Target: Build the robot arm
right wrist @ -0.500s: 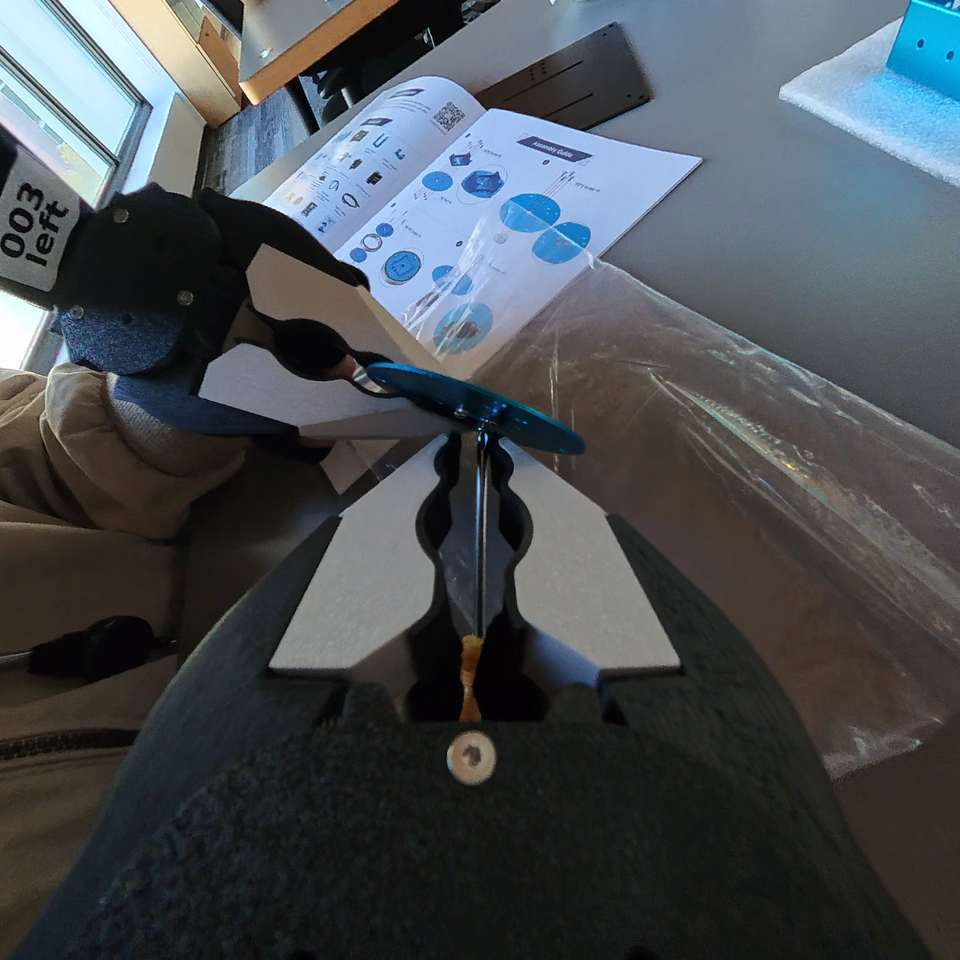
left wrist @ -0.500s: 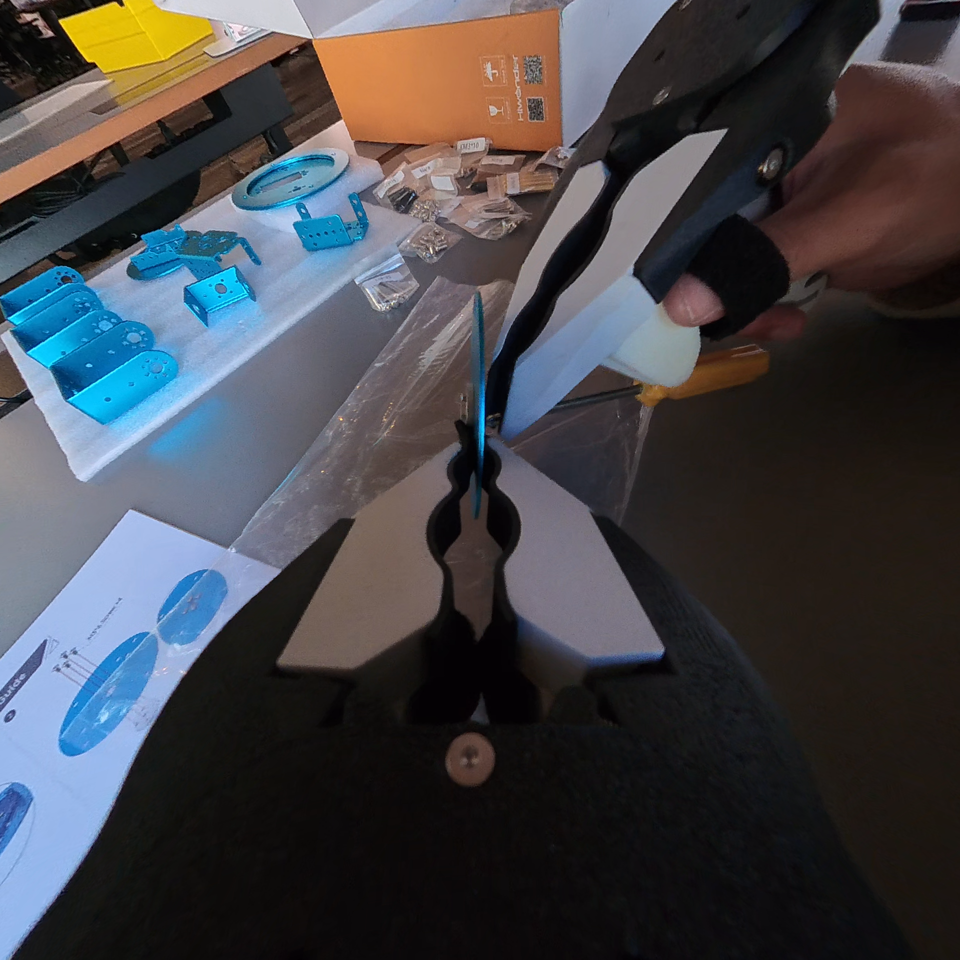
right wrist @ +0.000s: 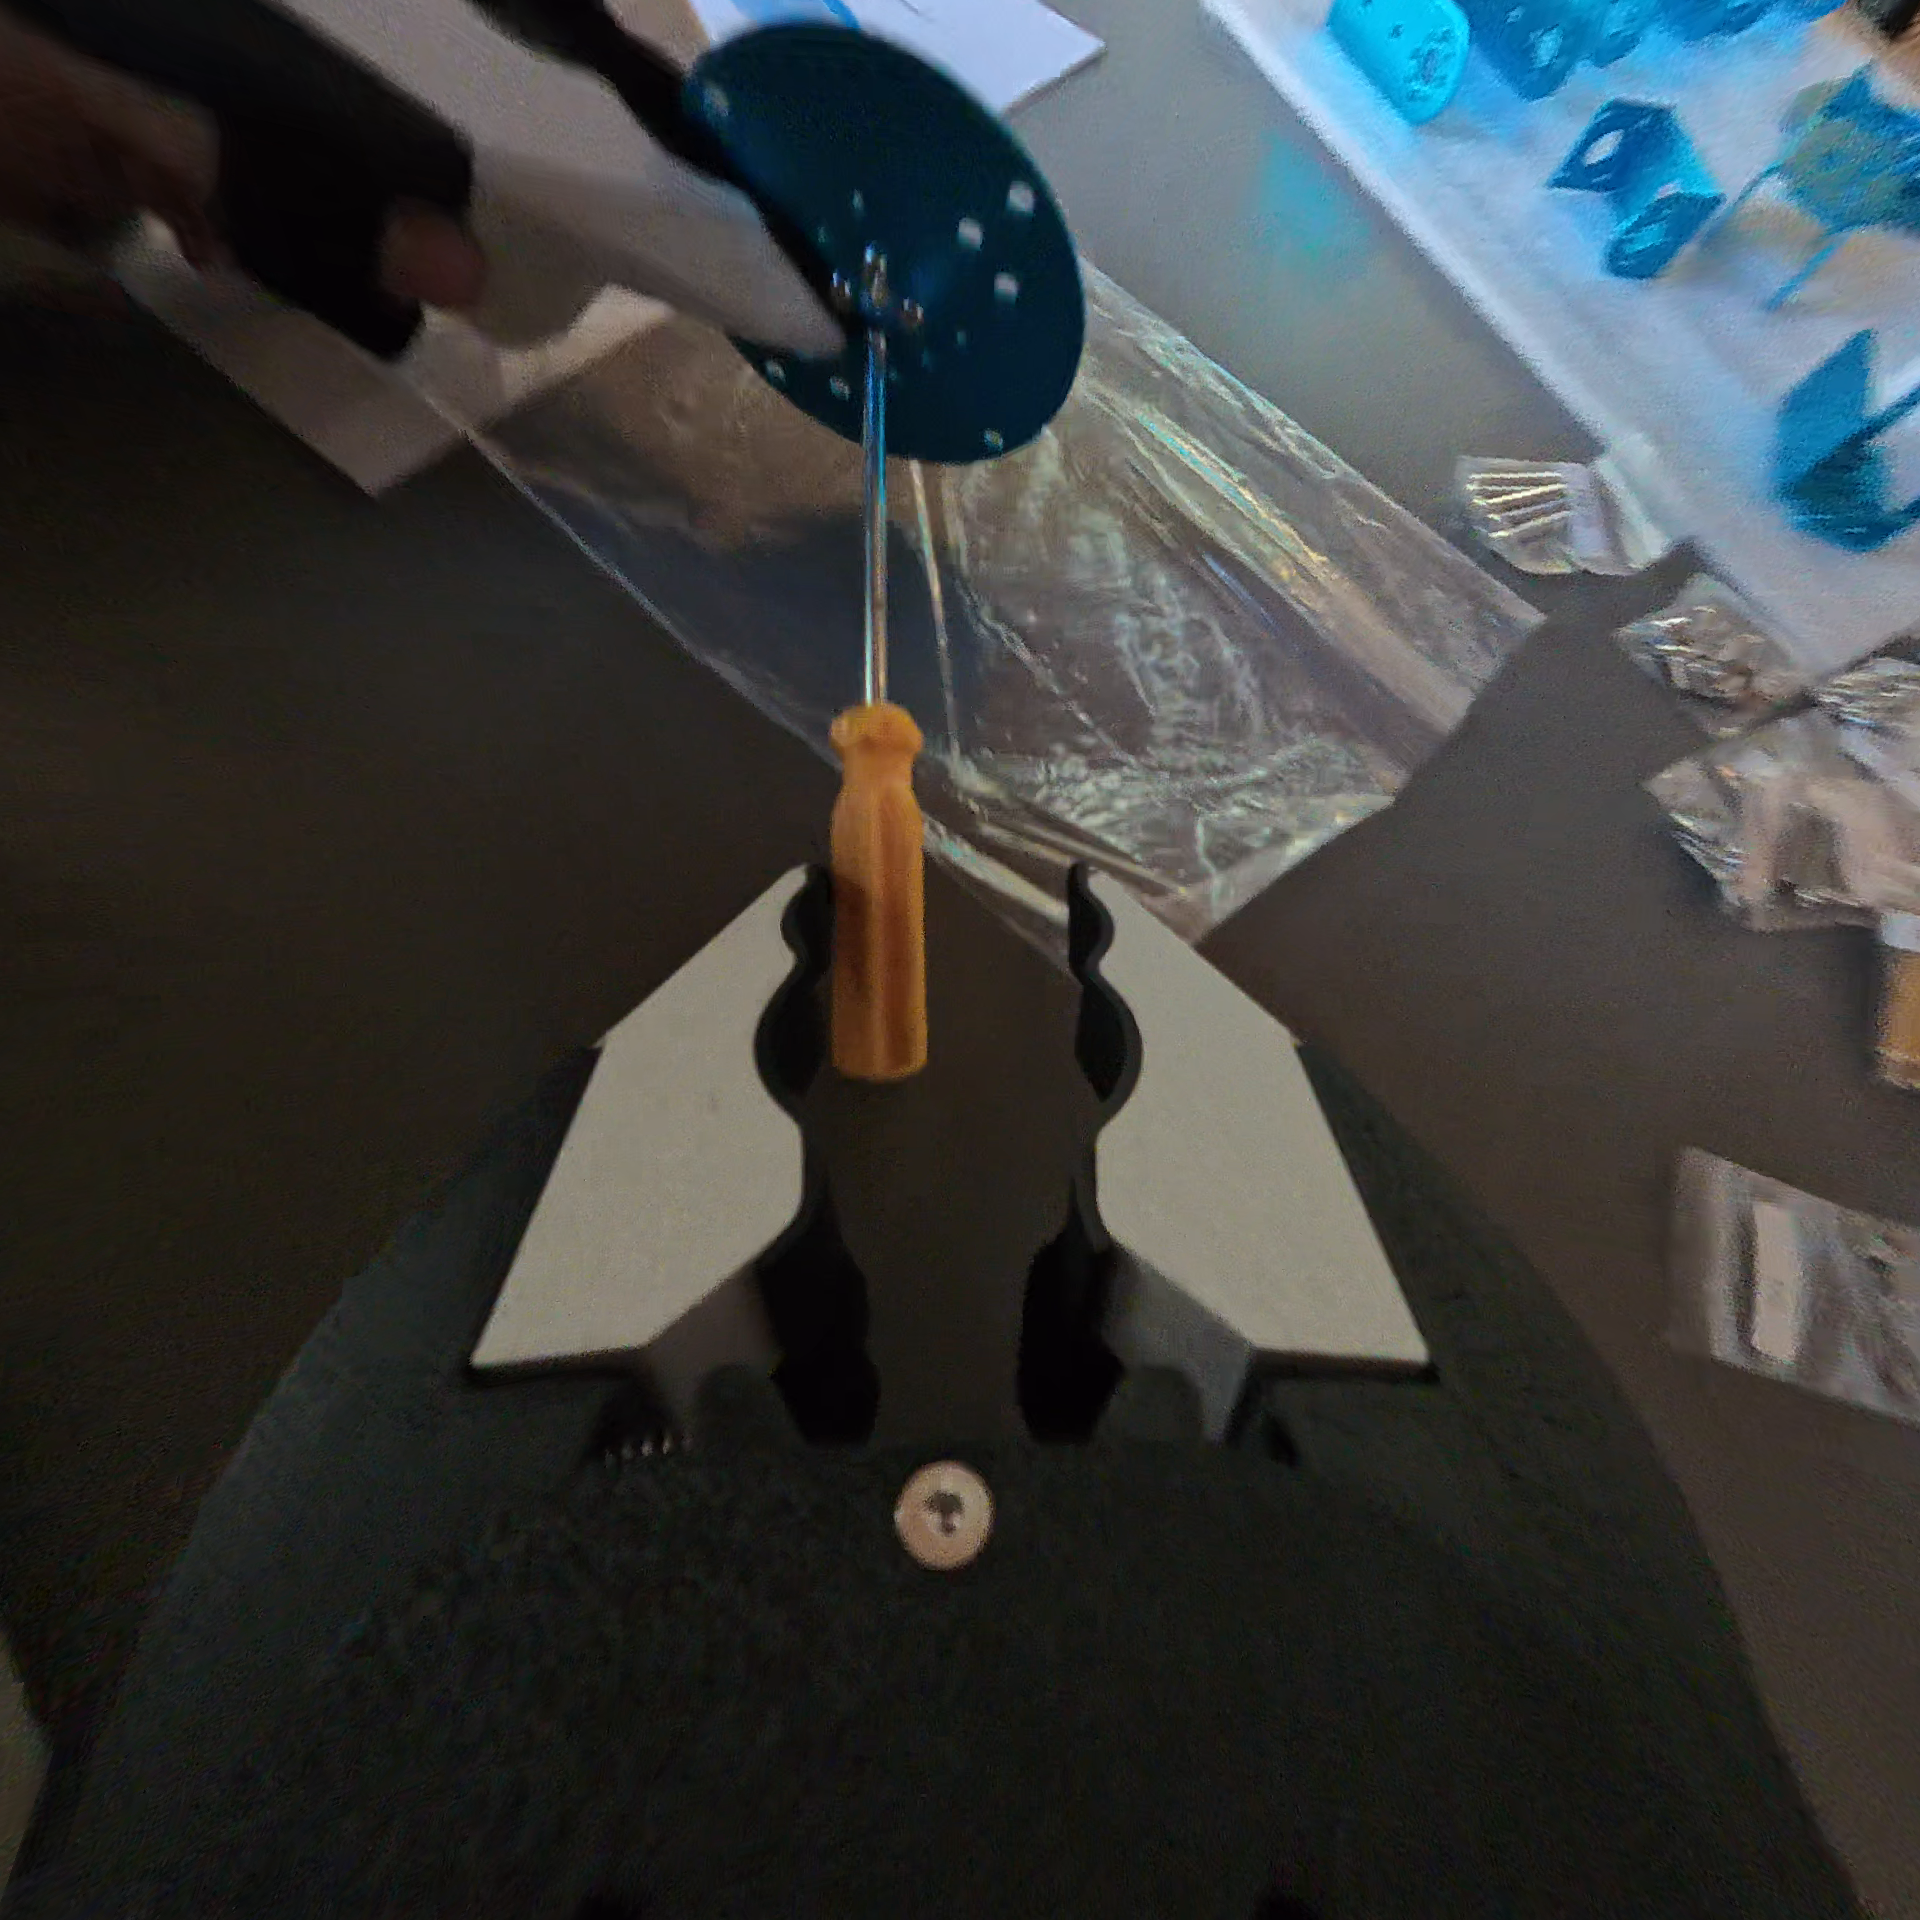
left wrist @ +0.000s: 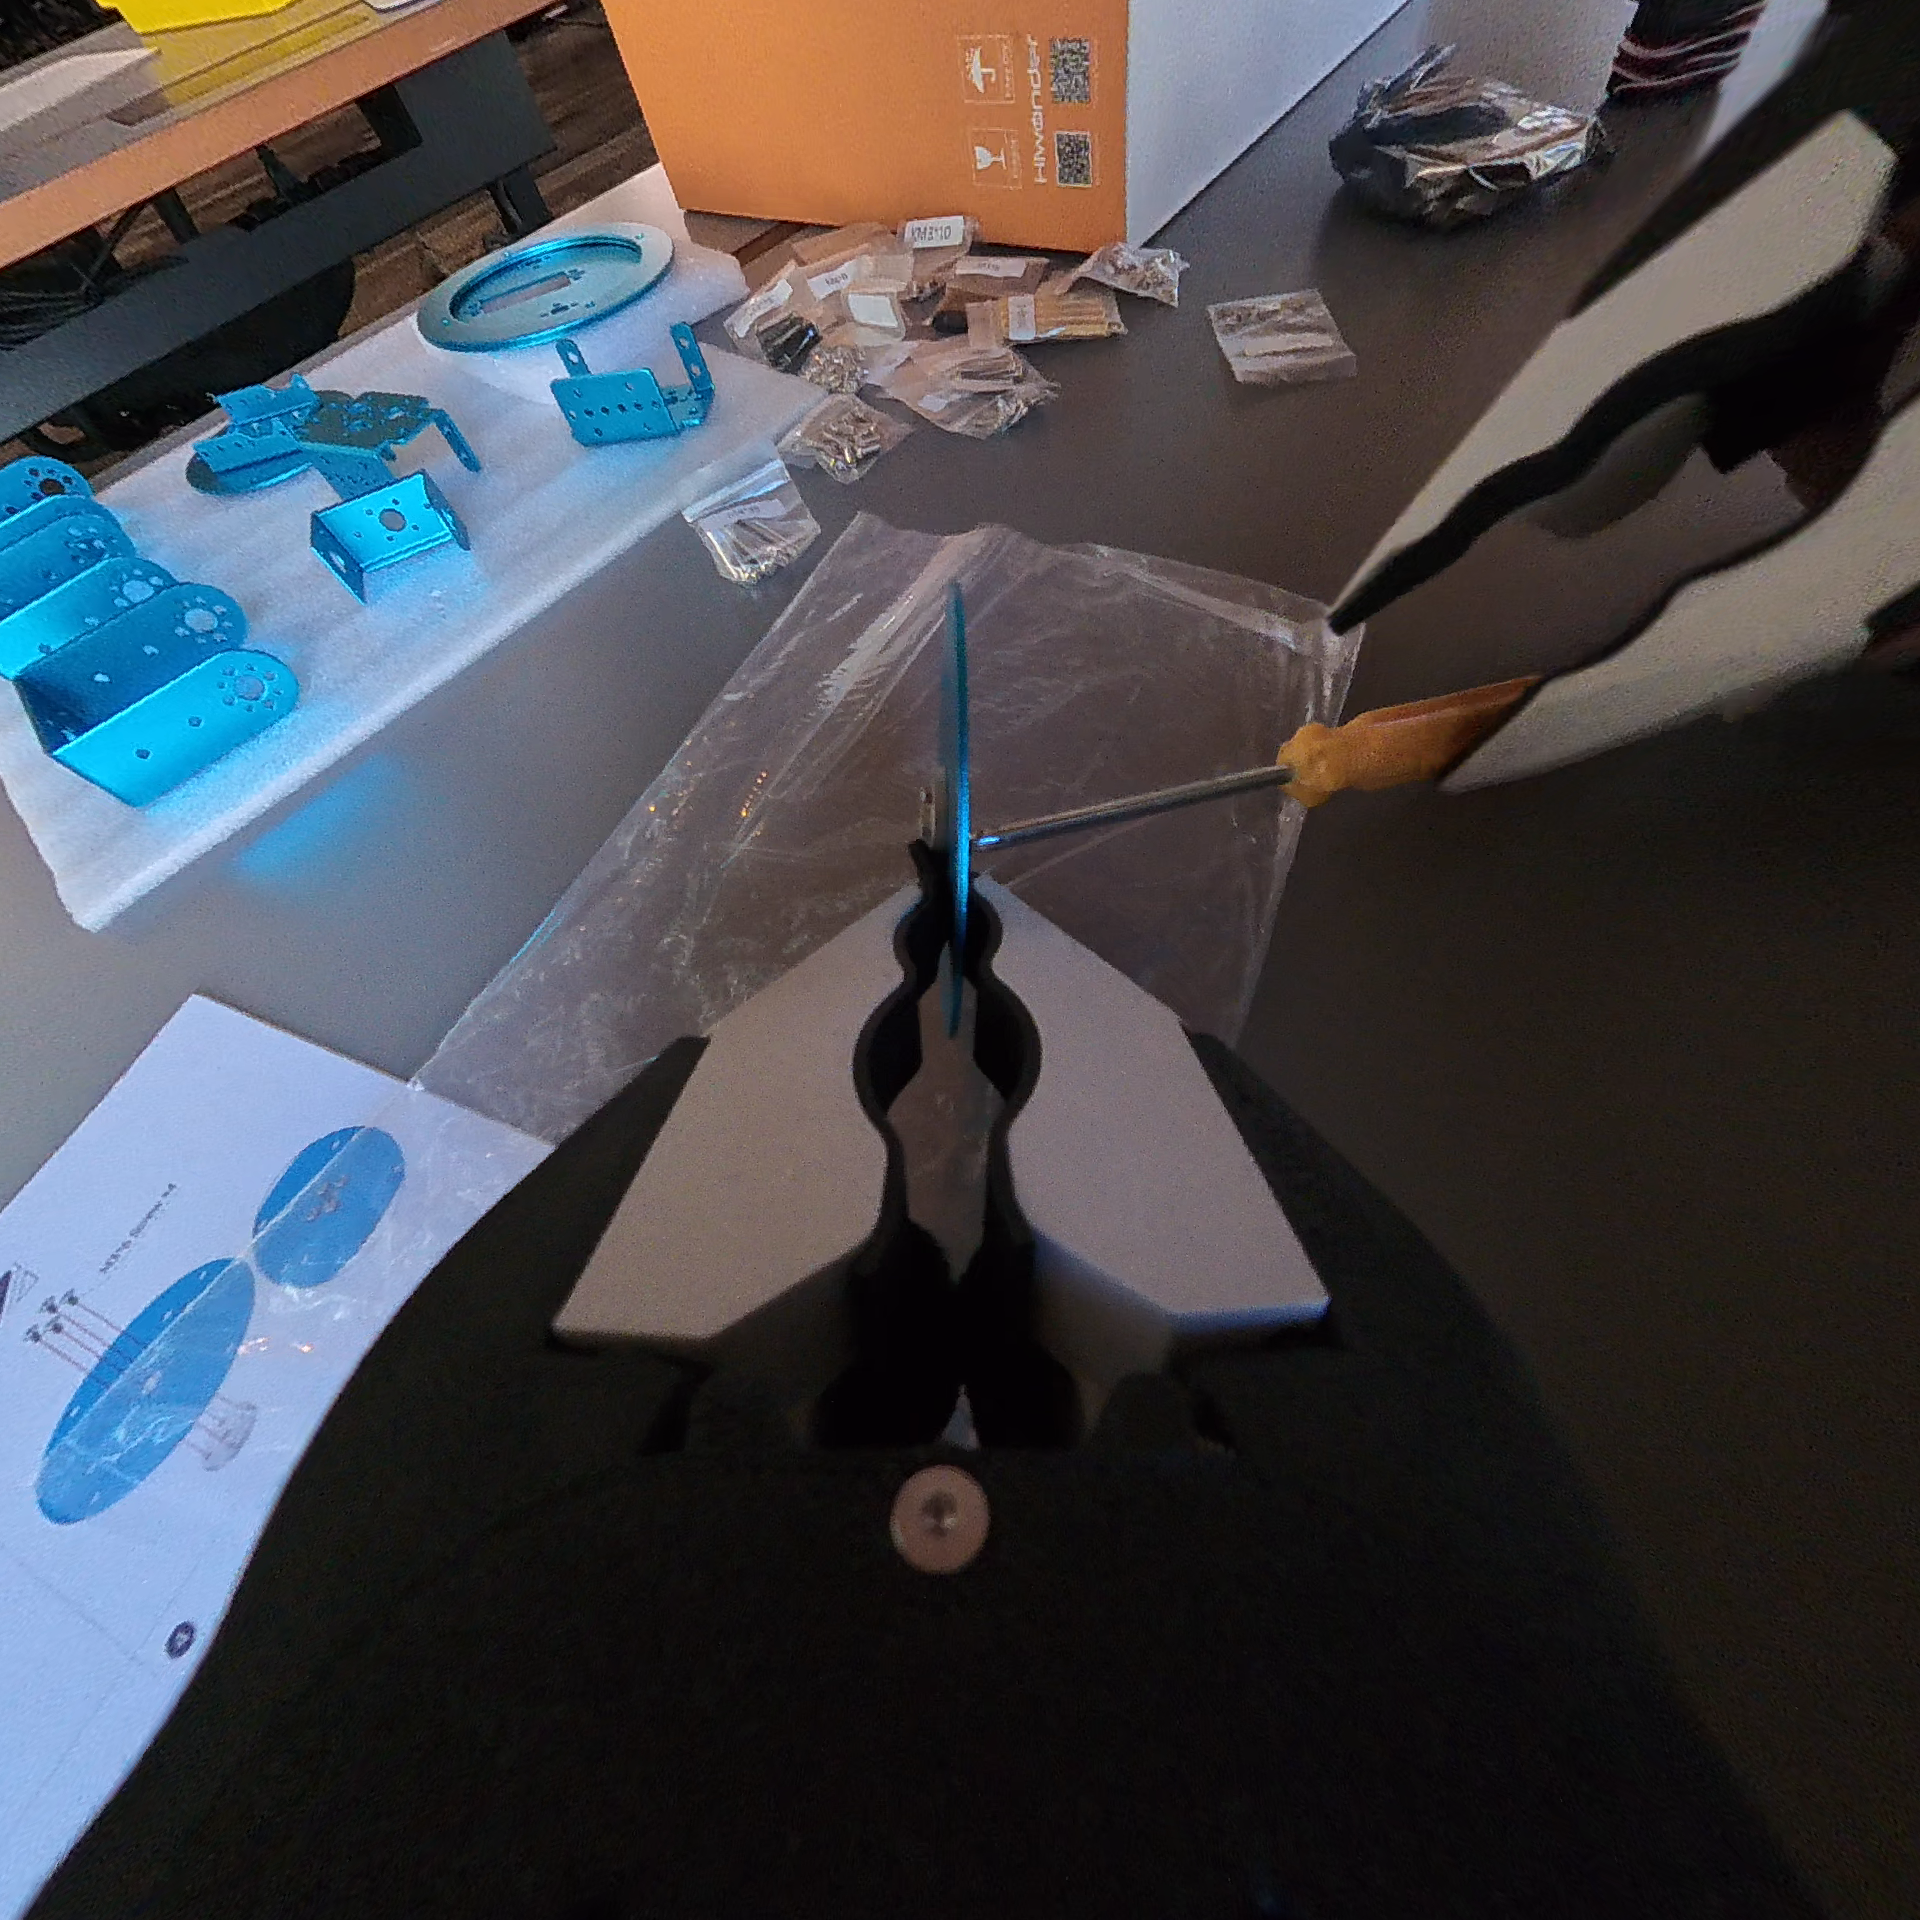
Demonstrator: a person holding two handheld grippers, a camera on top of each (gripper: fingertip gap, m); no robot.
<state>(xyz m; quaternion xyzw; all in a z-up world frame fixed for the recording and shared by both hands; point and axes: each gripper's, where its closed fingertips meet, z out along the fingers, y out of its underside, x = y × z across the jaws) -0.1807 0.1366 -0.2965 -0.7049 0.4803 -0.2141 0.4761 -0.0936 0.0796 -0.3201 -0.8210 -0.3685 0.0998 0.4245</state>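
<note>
The right gripper (right wrist: 940, 883) has opened its jaws and drawn back; its screwdriver (right wrist: 878, 914) tip stays on the blue disc (left wrist: 954, 790), clamped edge-on in the left gripper (left wrist: 951, 914) above the plastic bag (left wrist: 1091, 748).

The right wrist view is smeared by motion blur — the blue brackets (right wrist: 1652, 197) on the white foam sheet (right wrist: 1558, 343) and the small clear bags (right wrist: 1787, 821) at the right edge cannot be made out in detail. The blue disc (left wrist: 954, 790) is seen edge-on in the left wrist view, its face hidden. The orange box (left wrist: 883, 104) is cut off by the top edge — the instruction sheet (left wrist: 156, 1299) by the left.
</note>
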